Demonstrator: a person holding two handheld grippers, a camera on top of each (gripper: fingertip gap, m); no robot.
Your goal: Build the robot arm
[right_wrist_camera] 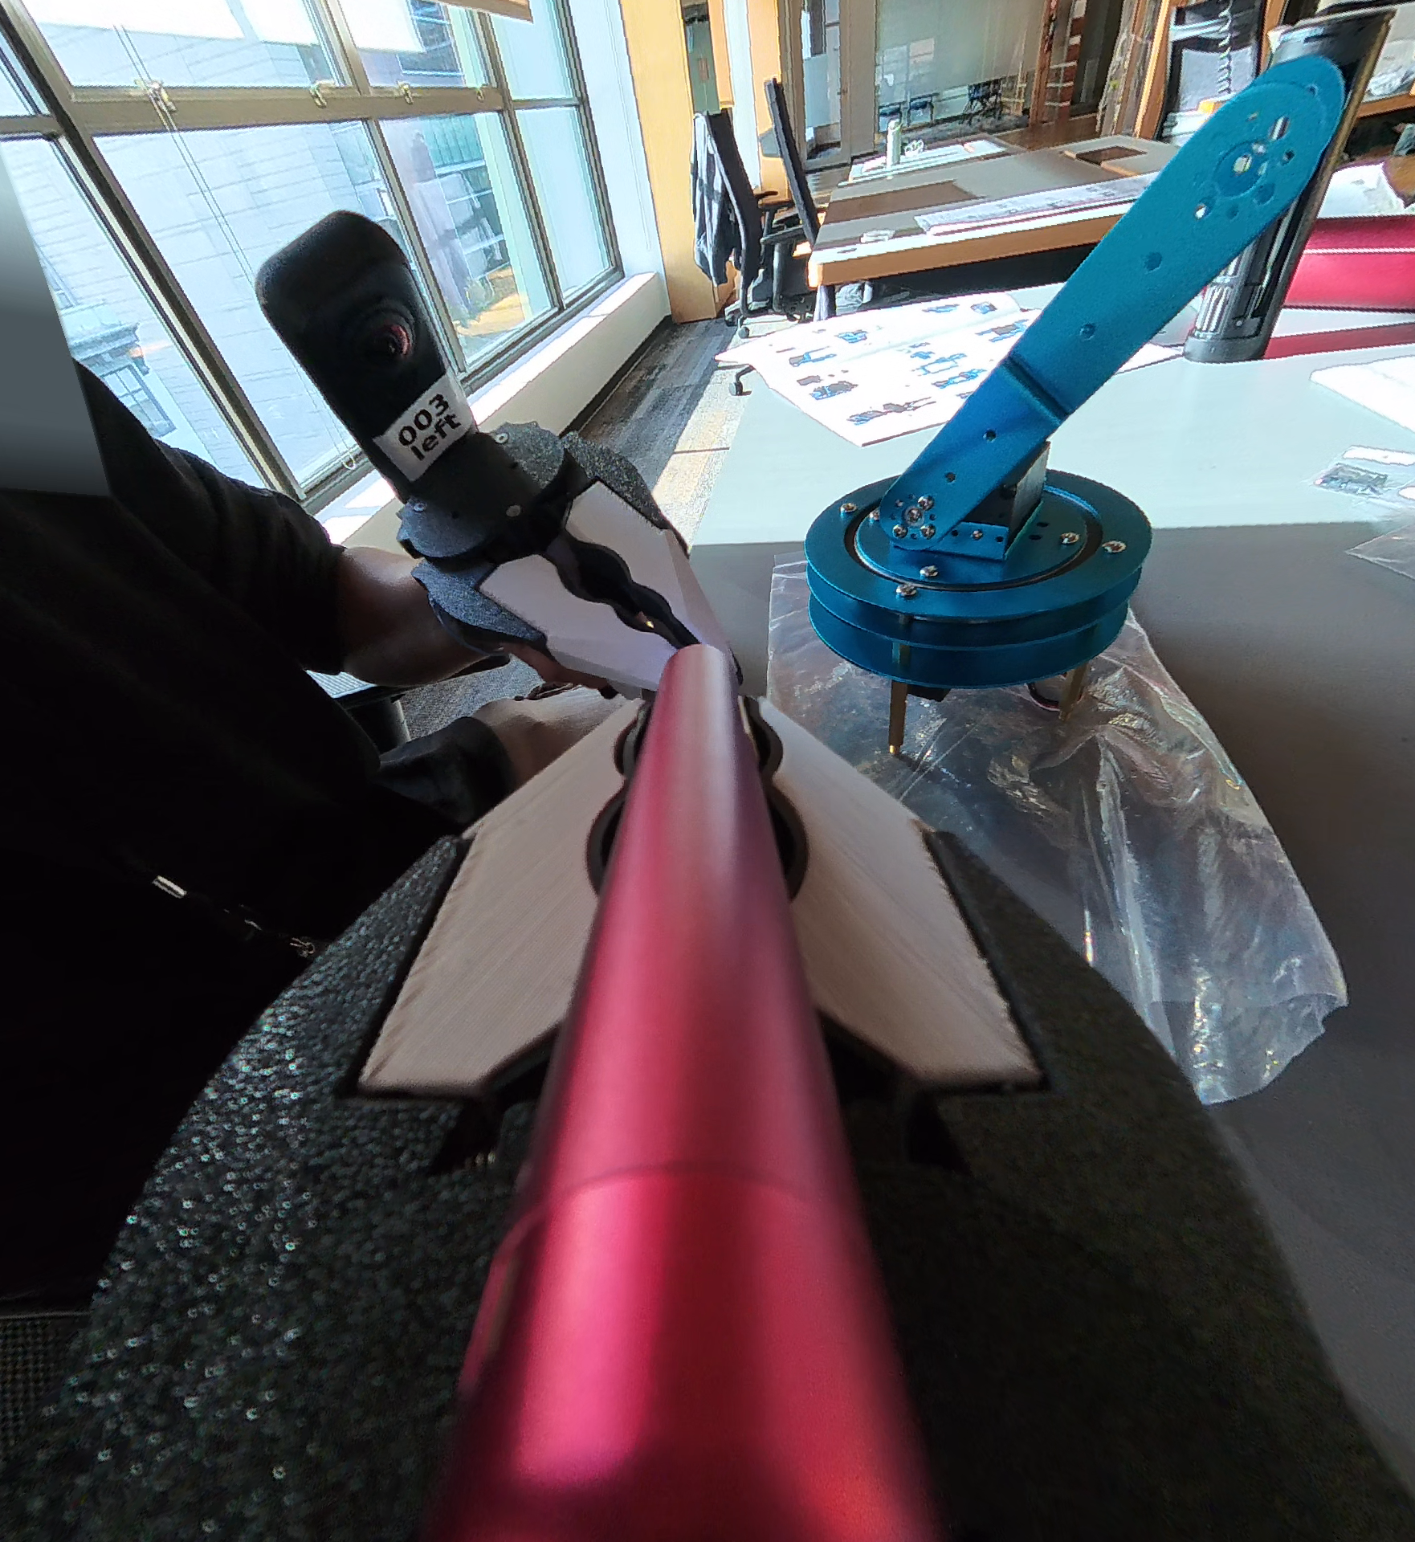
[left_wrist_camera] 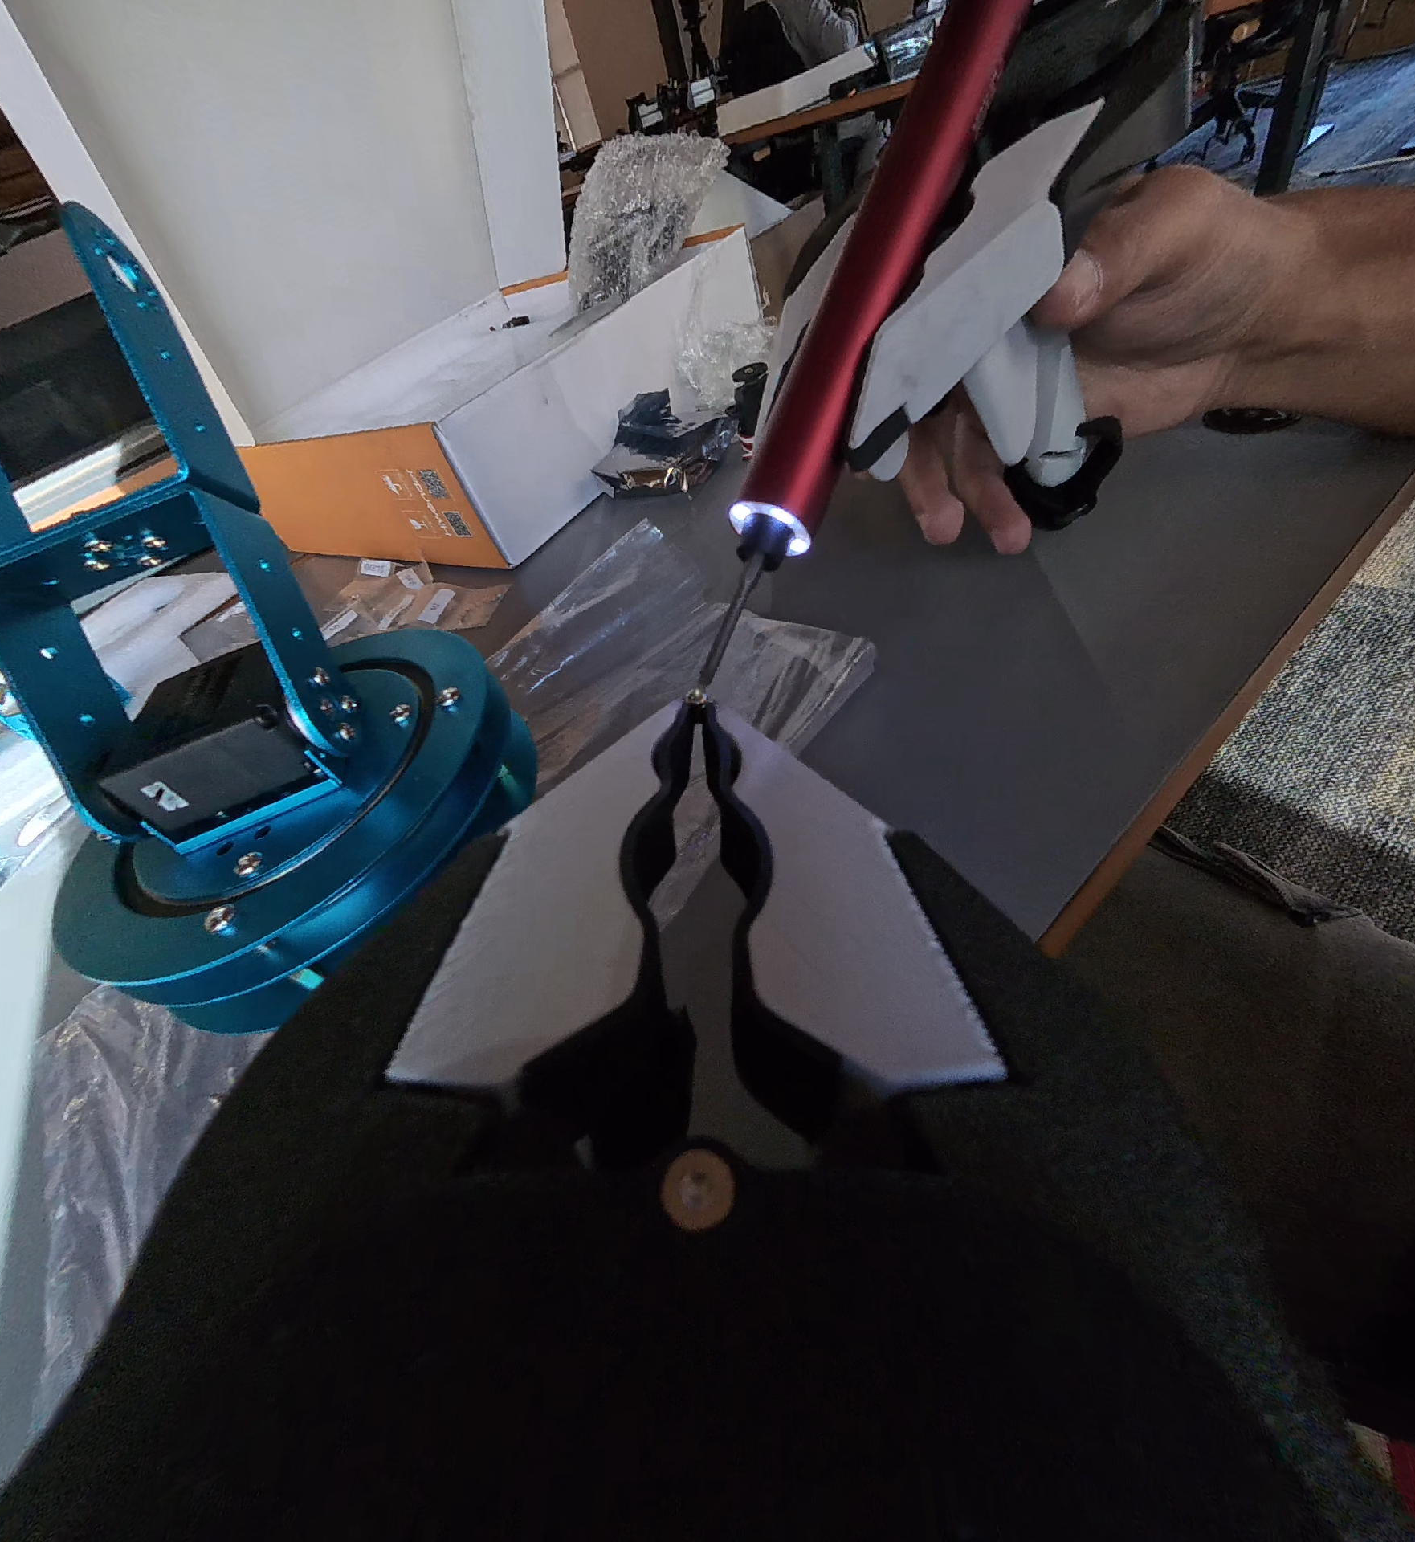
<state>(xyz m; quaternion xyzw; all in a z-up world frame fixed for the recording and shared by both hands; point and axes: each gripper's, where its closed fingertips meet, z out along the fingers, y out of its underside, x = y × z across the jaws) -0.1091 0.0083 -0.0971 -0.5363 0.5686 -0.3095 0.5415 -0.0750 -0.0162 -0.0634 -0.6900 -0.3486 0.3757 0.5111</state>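
Note:
My left gripper (left_wrist_camera: 694,705) is shut on a small silver screw (left_wrist_camera: 696,694) held at its fingertips above the grey table. My right gripper (right_wrist_camera: 692,709) is shut on a red electric screwdriver (right_wrist_camera: 671,1043). In the left wrist view the screwdriver (left_wrist_camera: 879,275) comes down from the upper right with its light ring lit, and its dark bit (left_wrist_camera: 729,626) touches the screw. The right gripper (left_wrist_camera: 938,367) shows there in a person's hand. The left gripper (right_wrist_camera: 646,617) shows in the right wrist view just past the screwdriver's end. A blue metal turntable base with a bracket arm (left_wrist_camera: 270,793) (right_wrist_camera: 979,567) stands beside them.
Clear plastic bags (left_wrist_camera: 646,609) (right_wrist_camera: 1146,876) lie under and around the blue base. An orange and white box (left_wrist_camera: 470,434) with bubble wrap stands behind. Instruction sheets (right_wrist_camera: 896,367) lie on the white table. The table's edge (left_wrist_camera: 1188,751) runs at the right, with carpet beyond. Across from one pair of fingers to the other is roughly 6 cm.

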